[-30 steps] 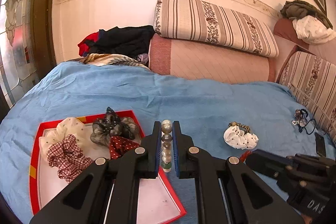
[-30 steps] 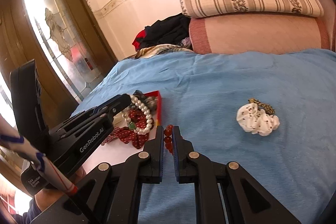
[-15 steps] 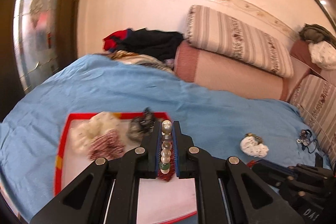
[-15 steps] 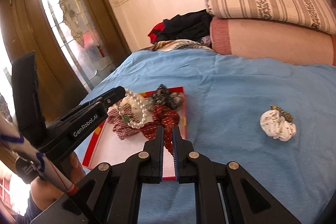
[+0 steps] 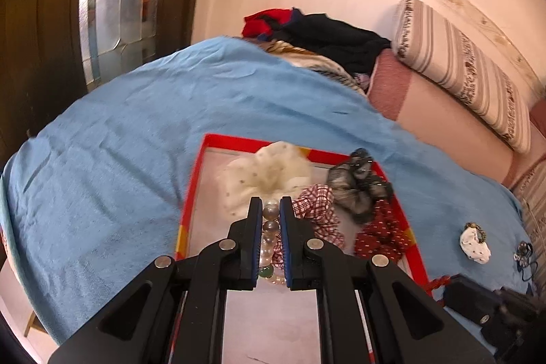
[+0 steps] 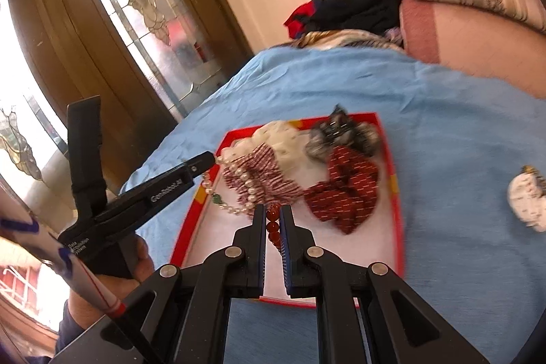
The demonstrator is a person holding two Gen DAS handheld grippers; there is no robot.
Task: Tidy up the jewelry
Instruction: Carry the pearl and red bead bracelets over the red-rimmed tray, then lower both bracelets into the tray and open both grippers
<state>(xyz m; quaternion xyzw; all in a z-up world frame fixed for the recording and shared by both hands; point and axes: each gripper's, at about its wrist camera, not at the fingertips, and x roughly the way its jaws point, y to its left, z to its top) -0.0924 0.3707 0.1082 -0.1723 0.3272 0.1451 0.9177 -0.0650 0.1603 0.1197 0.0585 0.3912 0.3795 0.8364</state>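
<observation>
My left gripper (image 5: 271, 205) is shut on a pearl bead strand (image 5: 269, 227) and holds it above the red-rimmed tray (image 5: 191, 186). In the right wrist view the left gripper (image 6: 210, 159) shows with the pearl strand (image 6: 245, 190) hanging over the tray (image 6: 397, 193). My right gripper (image 6: 273, 210) is shut on a red bead strand (image 6: 273, 226) above the tray's near half. Cream (image 5: 269, 173), checked (image 5: 317, 200), grey (image 5: 358, 190) and red dotted (image 5: 382, 227) scrunchies lie in the tray.
The tray sits on a blue bedspread (image 5: 136, 132). A white scrunchie with a chain (image 5: 474, 244) and a small dark trinket (image 5: 523, 251) lie to the right. Clothes (image 5: 327, 33) and striped cushions (image 5: 460, 70) line the back wall. A glass door (image 6: 136, 23) is left.
Both grippers have moved left and forward over the tray, each still holding its bead strand. The tray now sits under the fingertips in both views.
</observation>
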